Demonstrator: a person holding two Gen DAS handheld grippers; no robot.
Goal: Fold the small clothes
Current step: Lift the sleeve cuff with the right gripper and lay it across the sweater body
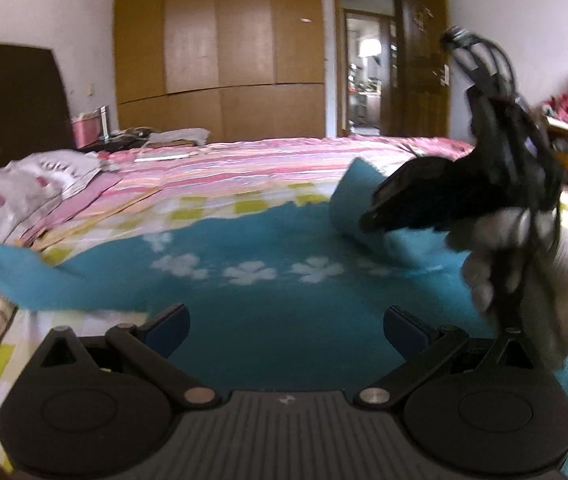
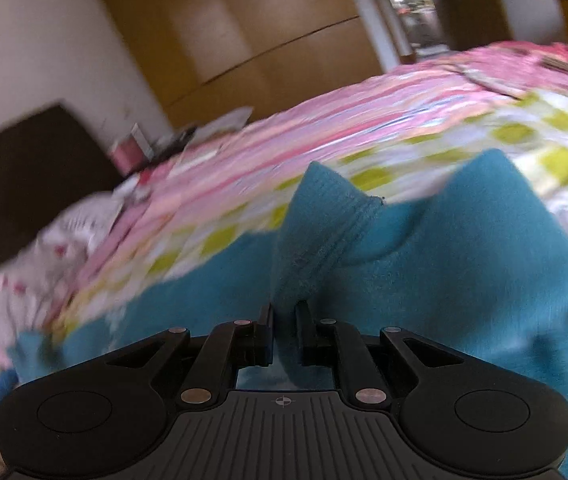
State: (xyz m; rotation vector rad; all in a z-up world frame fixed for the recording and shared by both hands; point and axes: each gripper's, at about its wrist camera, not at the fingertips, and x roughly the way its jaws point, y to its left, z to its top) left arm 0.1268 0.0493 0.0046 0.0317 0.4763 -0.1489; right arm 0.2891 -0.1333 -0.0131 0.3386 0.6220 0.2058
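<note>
Teal knitted sweater with white flower pattern [image 1: 268, 308]: spread on the checked and pink-striped bedspread [image 1: 220, 184] — 1 ribbed edge lifted.
Right gripper [image 2: 284, 330]: clamped on that ribbed edge.
Left gripper [image 1: 285, 328]: jaws wide apart — nothing between them.

Home bedroom: bed [image 1: 244, 168], wardrobe [image 1: 220, 48], headboard [image 1: 8, 104].

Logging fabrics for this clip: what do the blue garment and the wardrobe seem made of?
Blue garment: soft knit, likely wool or acrylic; ribbed edge and fuzzy matte surface, white flower pattern. Wardrobe: wood or wood-look laminate, smooth with a slight sheen.
</note>
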